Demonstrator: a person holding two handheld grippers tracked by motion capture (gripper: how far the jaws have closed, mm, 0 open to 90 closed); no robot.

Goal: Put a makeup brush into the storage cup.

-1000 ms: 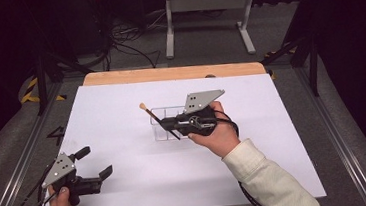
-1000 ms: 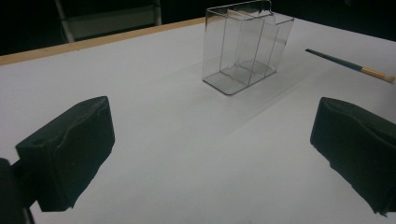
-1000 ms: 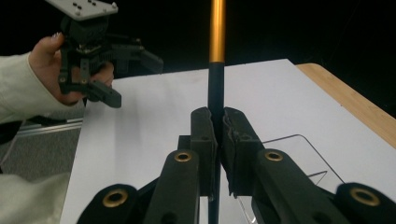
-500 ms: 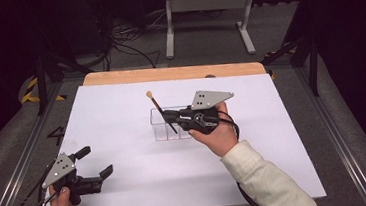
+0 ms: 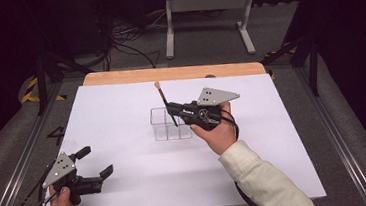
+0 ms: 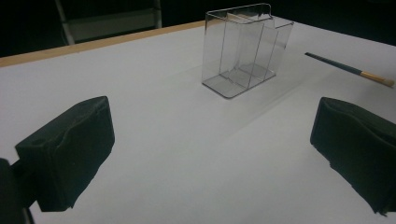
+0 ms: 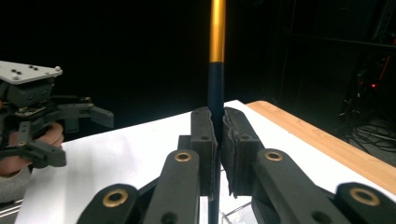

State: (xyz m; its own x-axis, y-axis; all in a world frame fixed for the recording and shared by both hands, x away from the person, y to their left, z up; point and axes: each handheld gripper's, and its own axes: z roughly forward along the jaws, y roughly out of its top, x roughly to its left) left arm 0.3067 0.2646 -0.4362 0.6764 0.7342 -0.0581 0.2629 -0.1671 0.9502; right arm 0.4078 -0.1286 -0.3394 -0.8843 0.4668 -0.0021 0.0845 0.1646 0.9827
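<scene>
Low in the lower left of the high view, near the front edge of the white worktop (image 5: 128,188): left claw (image 5: 95,163), spread wide with nothing between the jaws, parked just where it sat a second ago. In the left gripper view, bare white sheet between the two black pads, then the clear organizer (image 6: 245,49) upper centre, with a second brush (image 6: 350,70) lying flat at the right of the frame, apart from the box. Farther up, at the centre of the high view: right claw (image 5: 171,109), pressed together on the brush (image 5: 165,102), shaft pinched low, tip up and leaning toward the upper left. Compared with a second ago, brush raised from a flatter slant to much nearer upright, tip carried right and toward the far edge, hand shifted only a little. Lower end of the brush over the clear organizer (image 5: 170,123), at its far rim; whether inside a compartment, not clear. In the right gripper view, dark shaft and gold ferrule (image 7: 217,32) rising straight from between the closed pads. Wide open sheet left, right and in front of the organizer; less room behind it, up to the wooden strip (image 5: 168,74) along the far edge.
</scene>
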